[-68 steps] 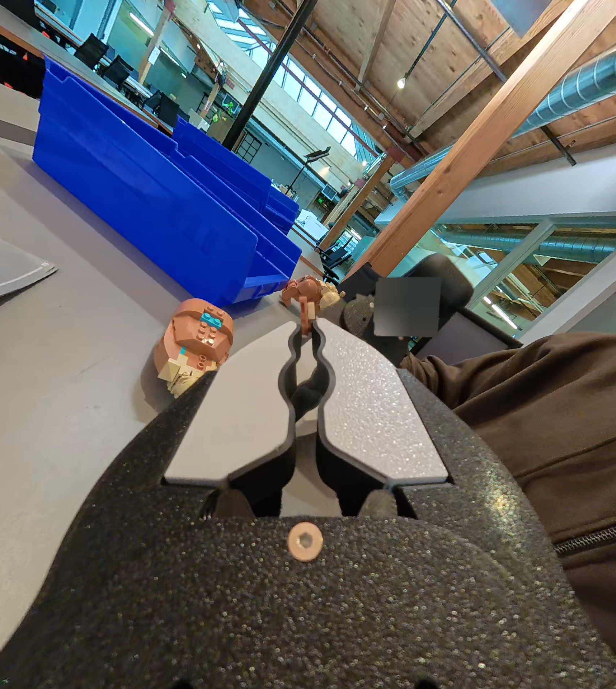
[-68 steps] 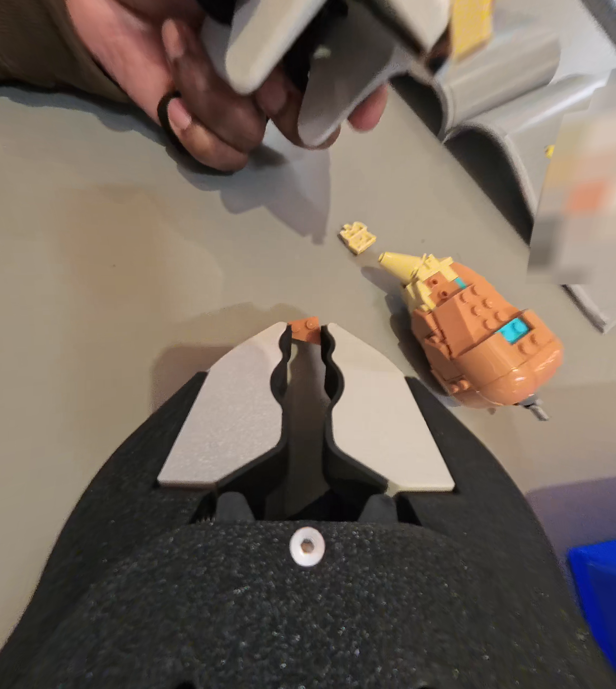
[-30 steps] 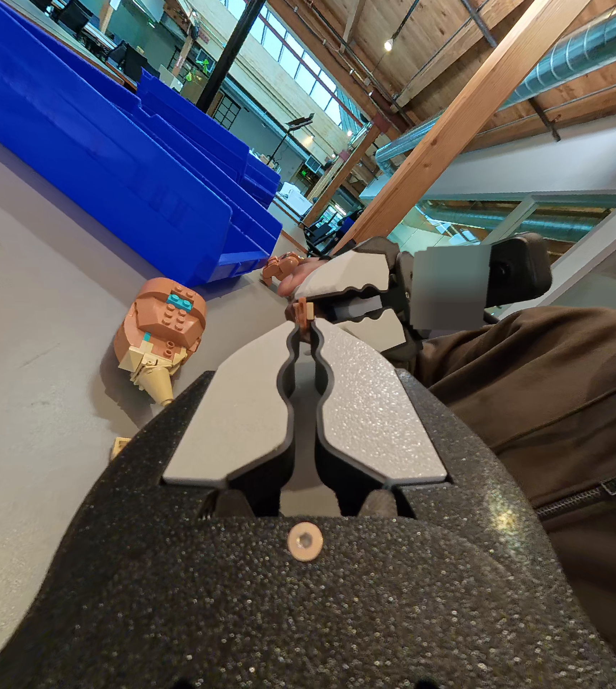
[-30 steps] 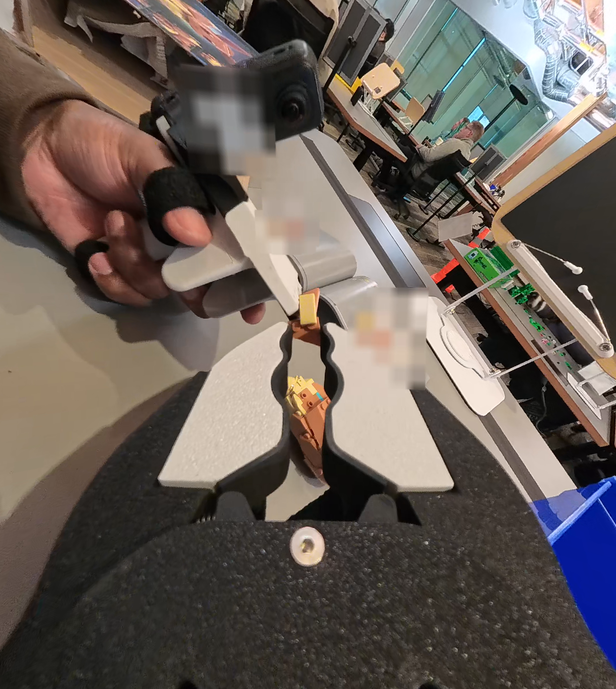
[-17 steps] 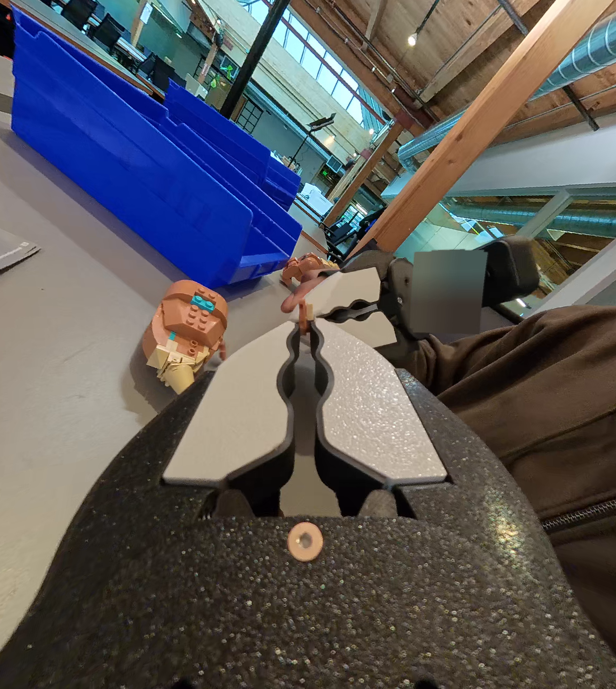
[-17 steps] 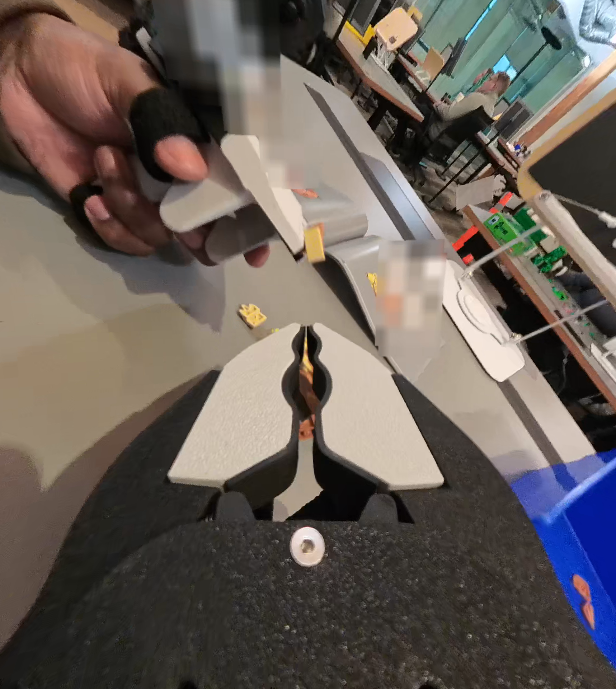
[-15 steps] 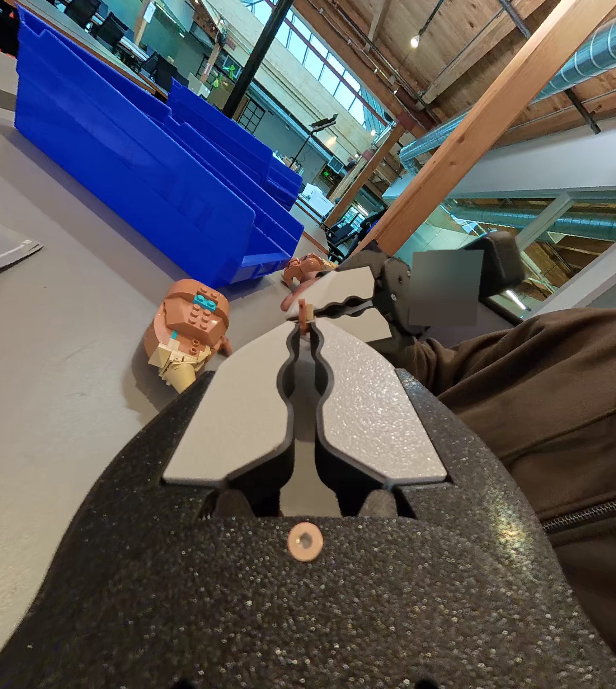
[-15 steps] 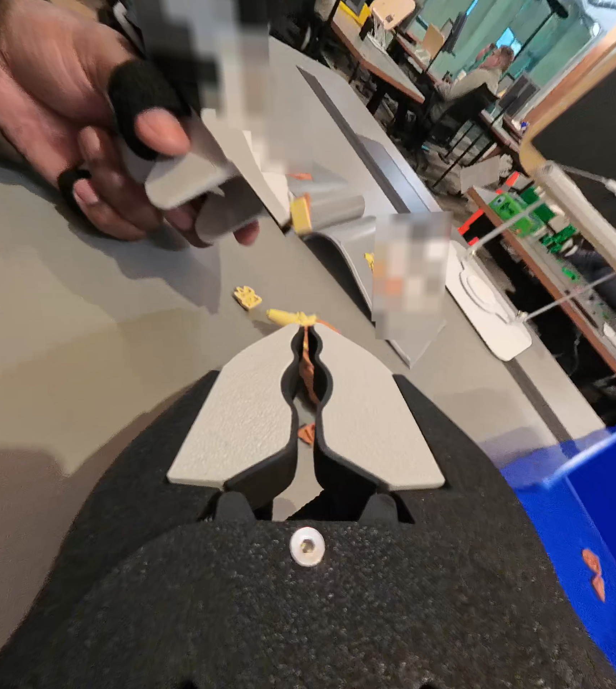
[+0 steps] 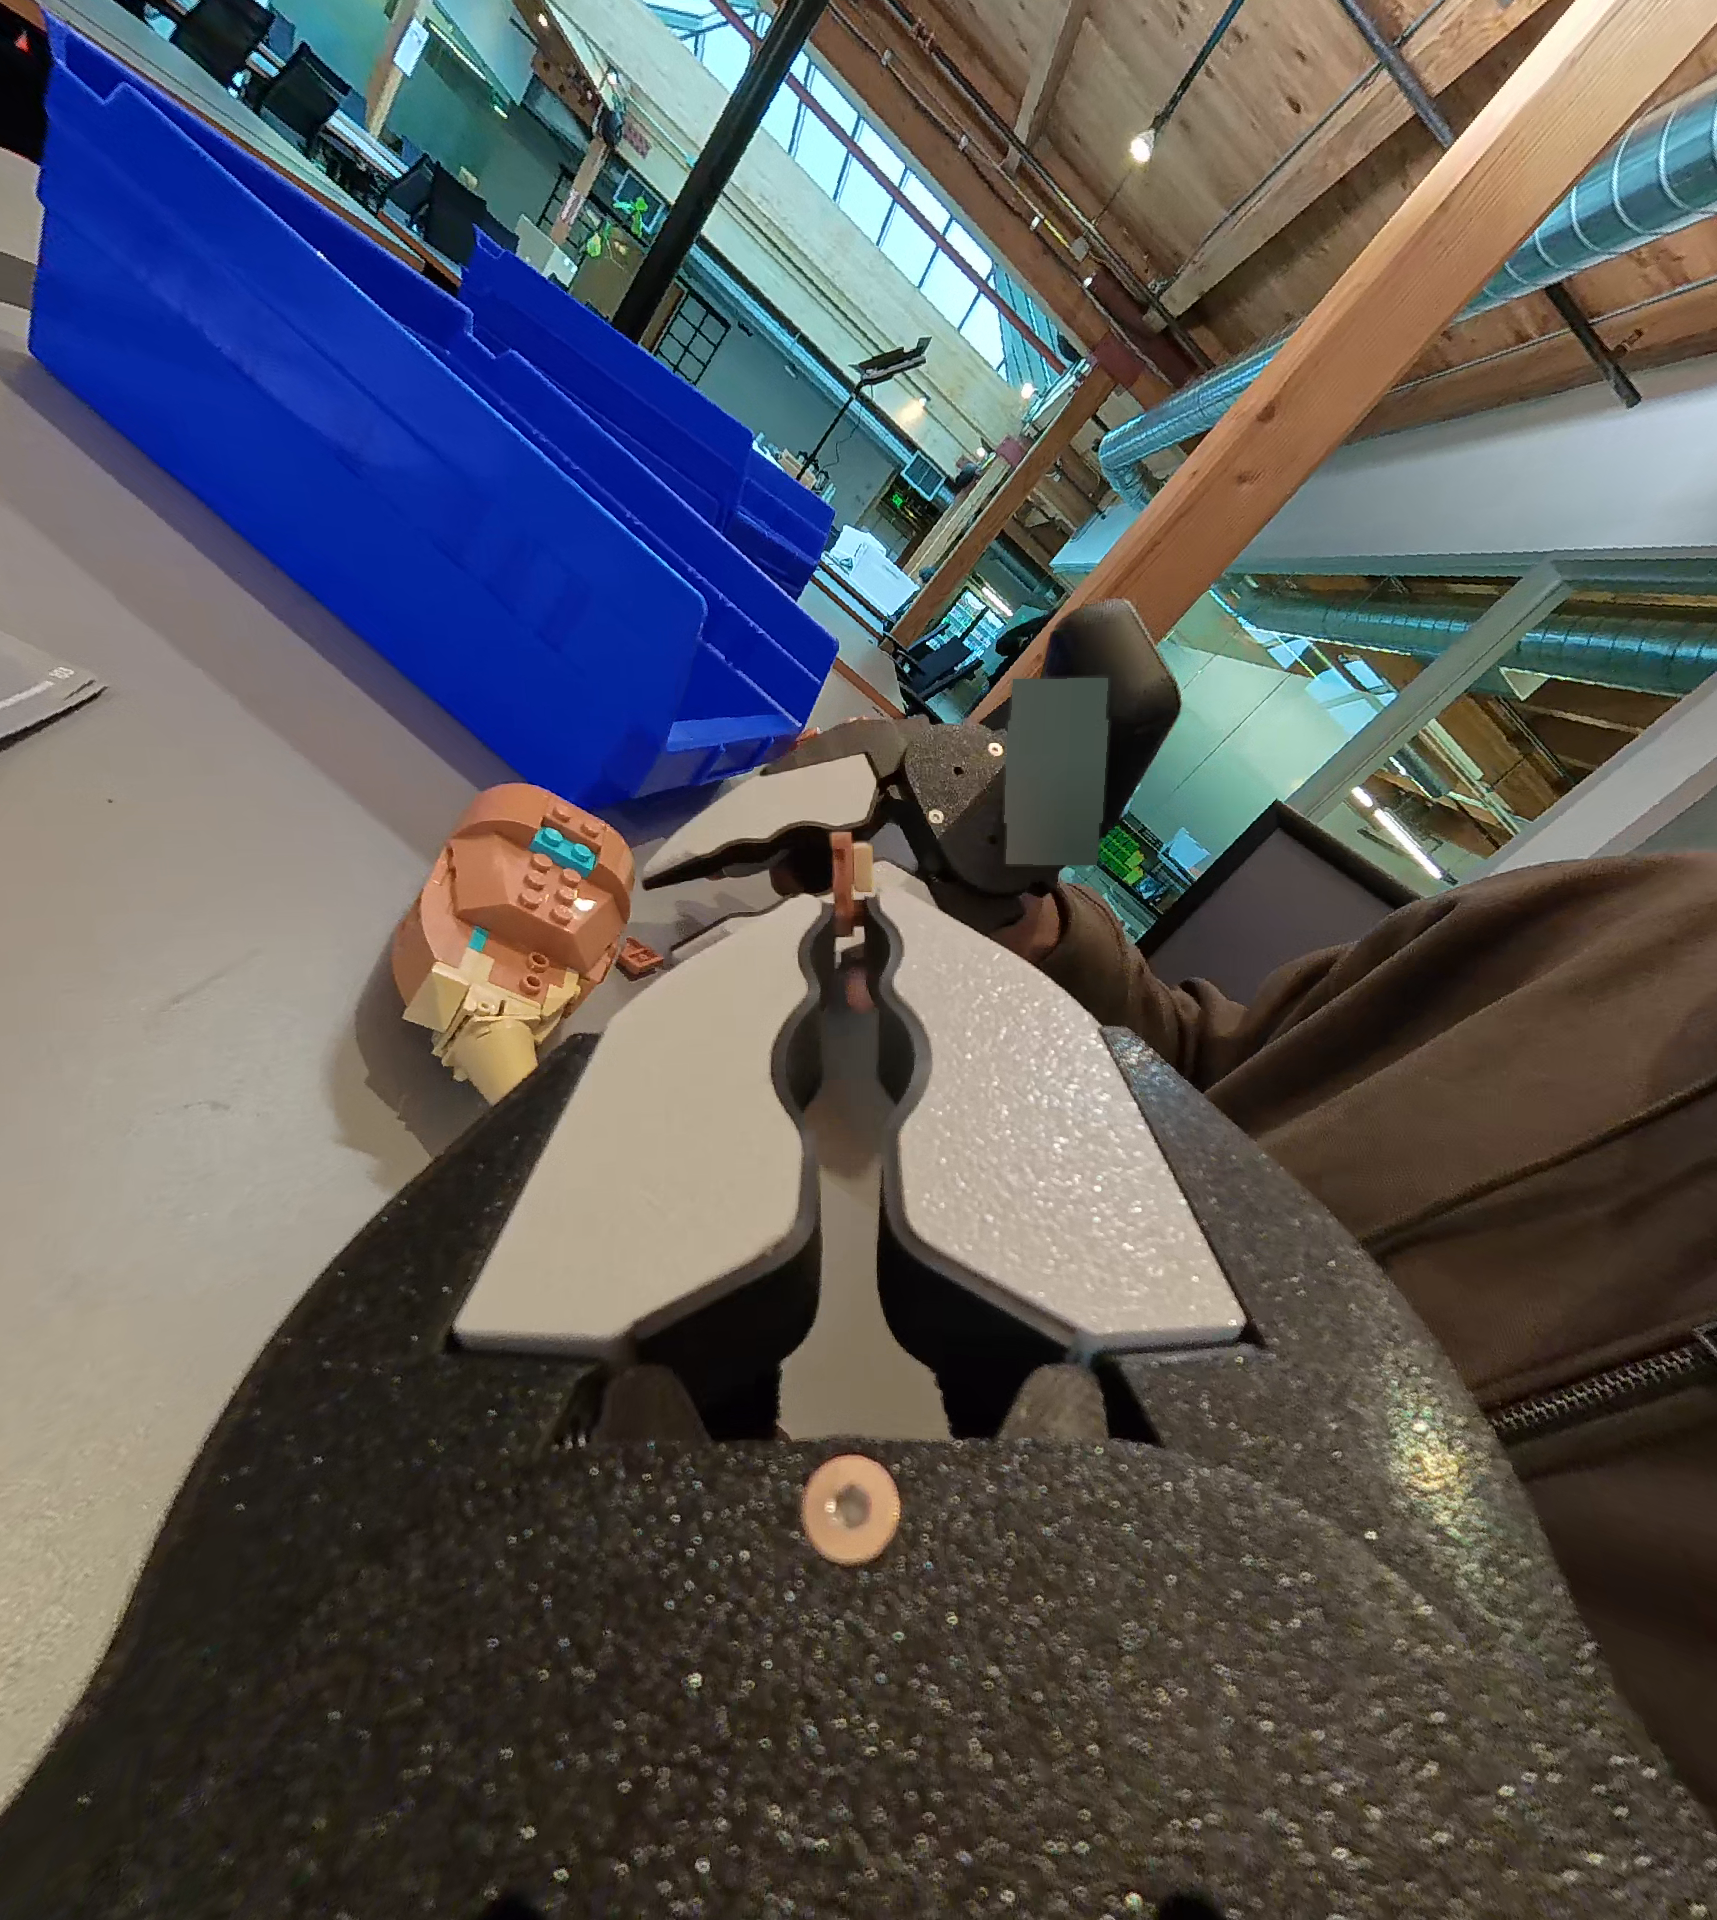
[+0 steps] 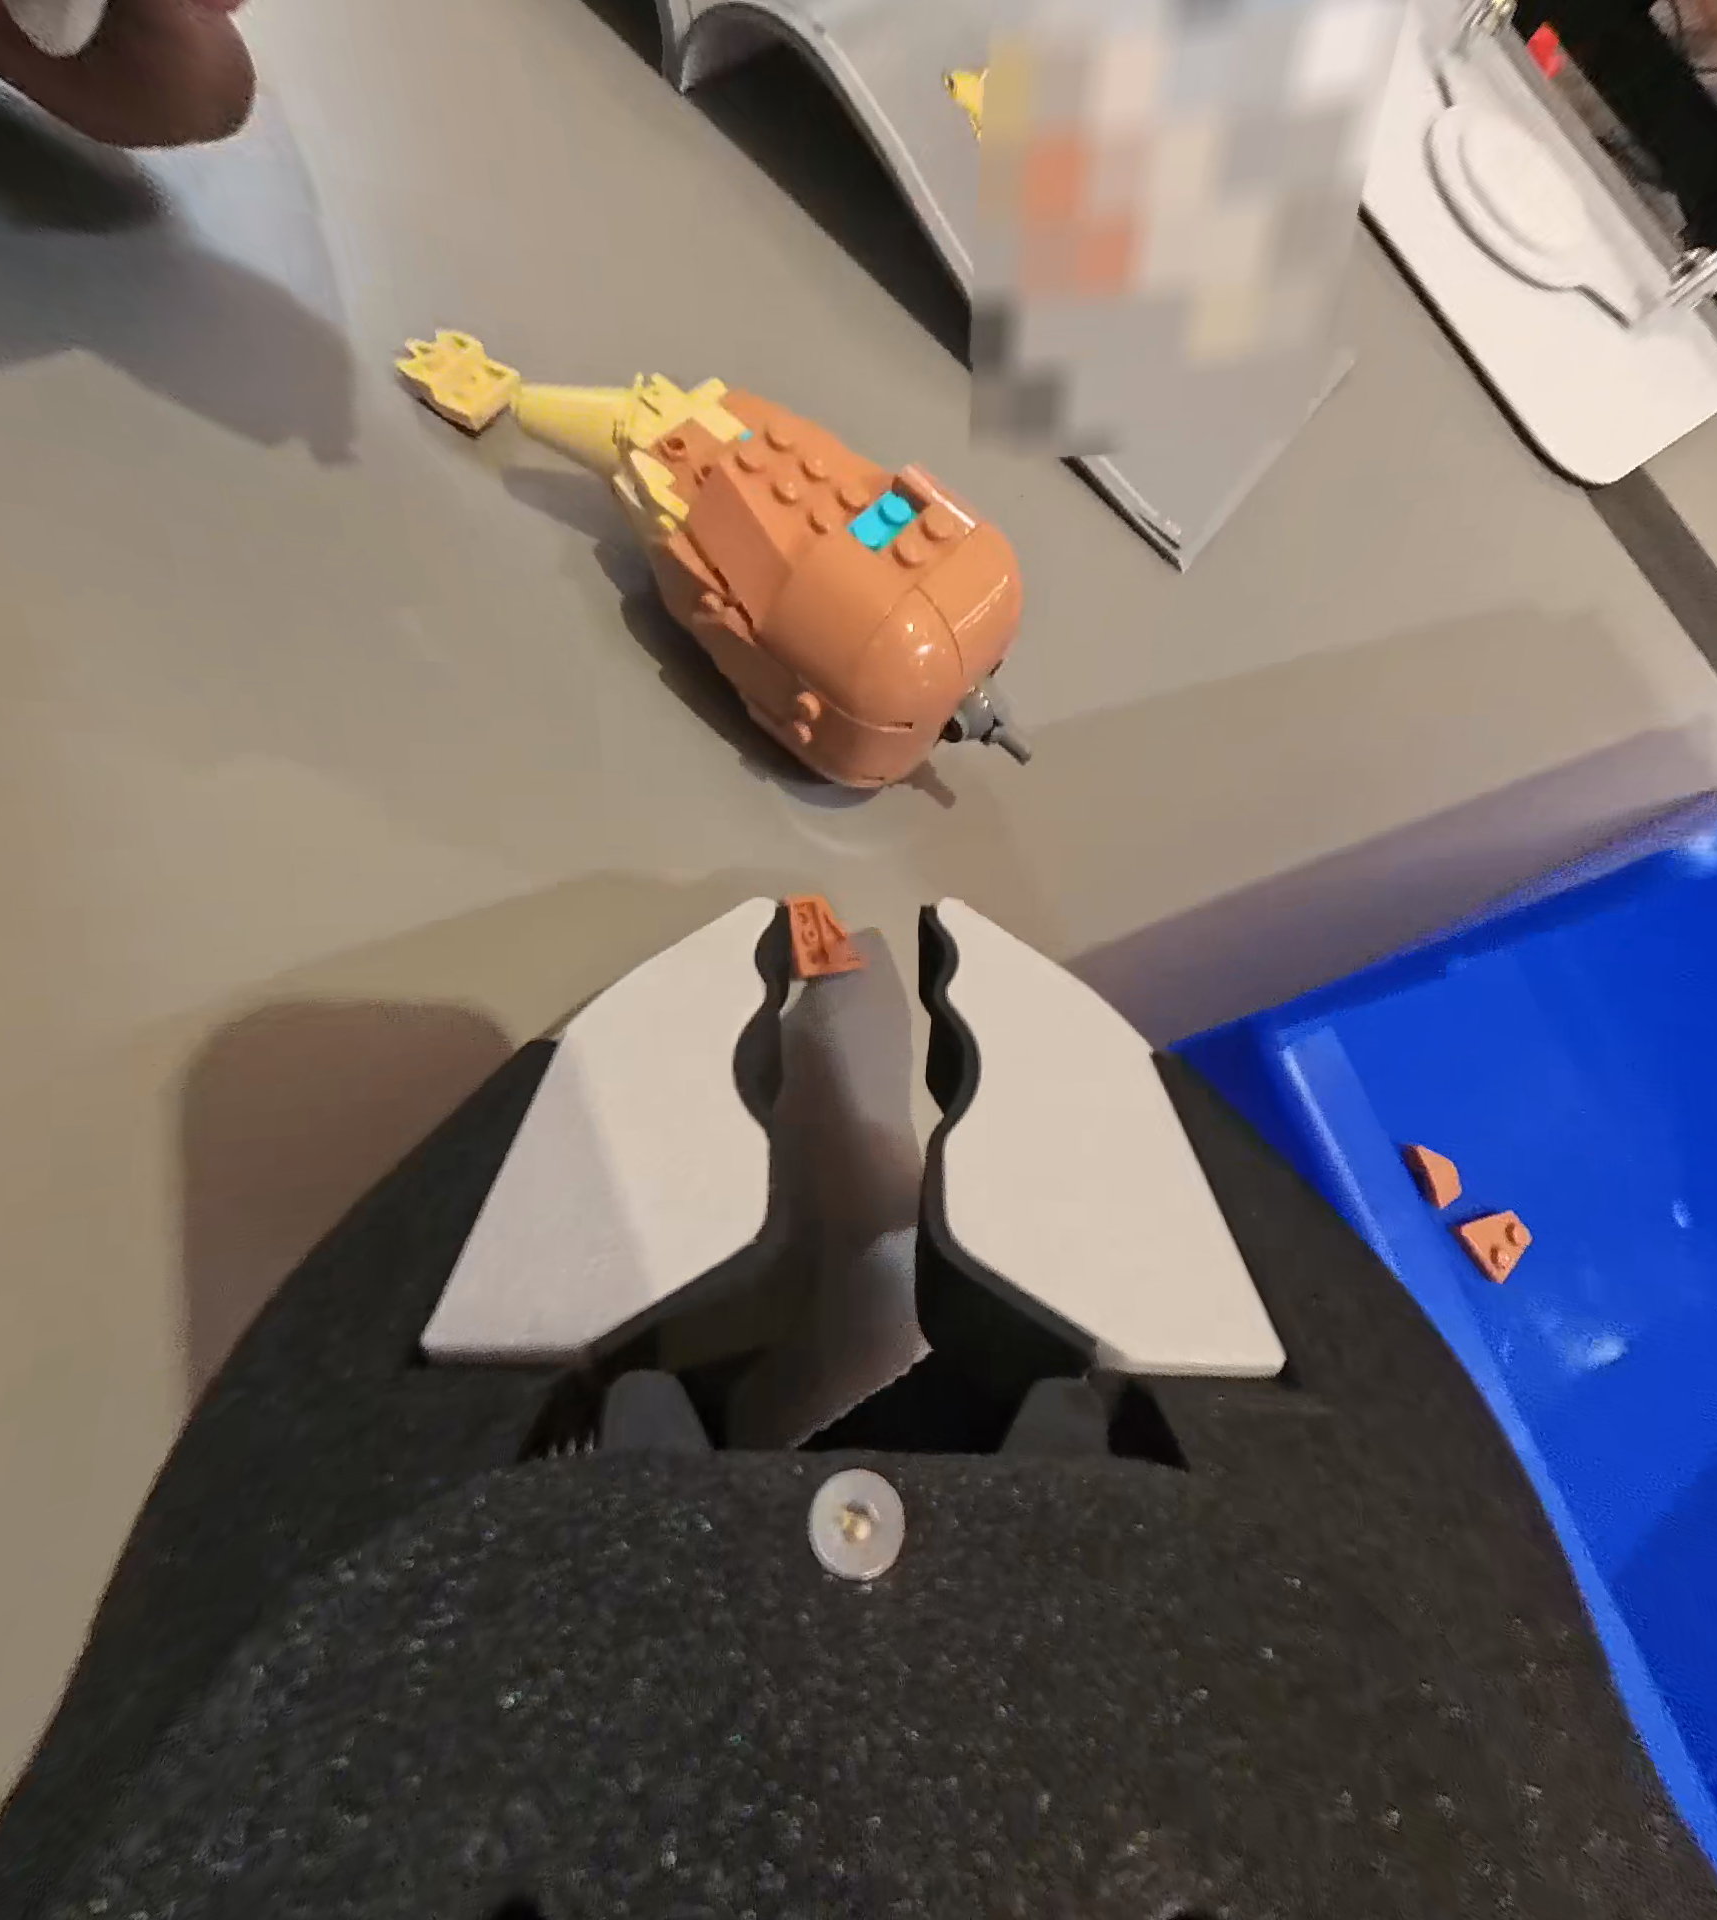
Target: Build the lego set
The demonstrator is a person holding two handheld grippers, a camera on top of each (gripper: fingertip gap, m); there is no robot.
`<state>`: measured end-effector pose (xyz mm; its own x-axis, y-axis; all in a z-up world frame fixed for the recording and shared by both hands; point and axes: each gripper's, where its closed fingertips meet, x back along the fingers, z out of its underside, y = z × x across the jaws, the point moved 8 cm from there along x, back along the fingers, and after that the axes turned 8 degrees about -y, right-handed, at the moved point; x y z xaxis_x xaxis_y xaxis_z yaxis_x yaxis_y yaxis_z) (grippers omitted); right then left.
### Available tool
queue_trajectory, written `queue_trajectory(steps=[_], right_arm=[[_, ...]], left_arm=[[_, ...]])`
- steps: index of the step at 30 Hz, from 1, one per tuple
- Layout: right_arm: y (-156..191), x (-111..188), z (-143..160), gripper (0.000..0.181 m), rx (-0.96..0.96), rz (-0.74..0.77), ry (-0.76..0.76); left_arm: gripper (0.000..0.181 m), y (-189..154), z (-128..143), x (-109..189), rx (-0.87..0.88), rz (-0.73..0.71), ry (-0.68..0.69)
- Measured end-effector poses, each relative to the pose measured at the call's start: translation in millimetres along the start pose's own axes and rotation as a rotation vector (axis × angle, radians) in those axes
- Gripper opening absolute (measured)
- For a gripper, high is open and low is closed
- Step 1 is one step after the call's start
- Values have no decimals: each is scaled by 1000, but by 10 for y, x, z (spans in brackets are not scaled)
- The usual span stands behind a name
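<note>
Two grippers | left gripper (image 9: 849,909) fingers pinch small lego piece (image 9: 846,878) | right gripper (image 10: 846,935) fingers parted above table (image 10: 210,727)

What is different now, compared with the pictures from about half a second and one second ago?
The right gripper opened and tipped down toward the grey table; the small orange wedge plate that it pinched now lies loose between its fingers. The left gripper stayed shut on the small brown-and-tan brick pair. The orange and tan lego model and blue plastic bin kept their places.
</note>
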<state>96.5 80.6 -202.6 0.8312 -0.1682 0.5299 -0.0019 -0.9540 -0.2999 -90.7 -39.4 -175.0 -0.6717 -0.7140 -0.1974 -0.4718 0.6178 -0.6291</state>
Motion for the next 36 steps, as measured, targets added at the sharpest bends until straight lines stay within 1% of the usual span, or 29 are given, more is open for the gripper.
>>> queue_trajectory(steps=[2, 5, 8, 12, 14, 16, 20, 26, 36], right_arm=[[-7, 17, -81, 23, 11, 1, -54], [59, 83, -328, 21, 26, -67, -231], [159, 69, -596, 19, -68, -233, -363], [174, -9, -828, 18, -208, -417, -441], [192, -44, -883, 17, -266, -522, -436], [201, -72, -904, 15, -289, -564, -430], [179, -76, -895, 11, -315, -588, -437], [171, -71, -872, 9, -394, -672, -452], [156, -81, -866, 7, -420, -728, -385]], left_arm=[[5, -4, 5, -3, -6, 0, 3], [5, -20, 20, -21, -13, 10, 12], [5, -37, 33, -41, -12, 35, 14], [5, -58, 35, -43, -34, 57, 14], [5, -62, 34, -42, -47, 59, 13], [5, -70, 37, -45, -62, 62, 17], [5, -98, 57, -61, -107, 66, 39], [5, -130, 84, -84, -190, 67, 67], [5, -145, 114, -98, -229, 63, 114]])
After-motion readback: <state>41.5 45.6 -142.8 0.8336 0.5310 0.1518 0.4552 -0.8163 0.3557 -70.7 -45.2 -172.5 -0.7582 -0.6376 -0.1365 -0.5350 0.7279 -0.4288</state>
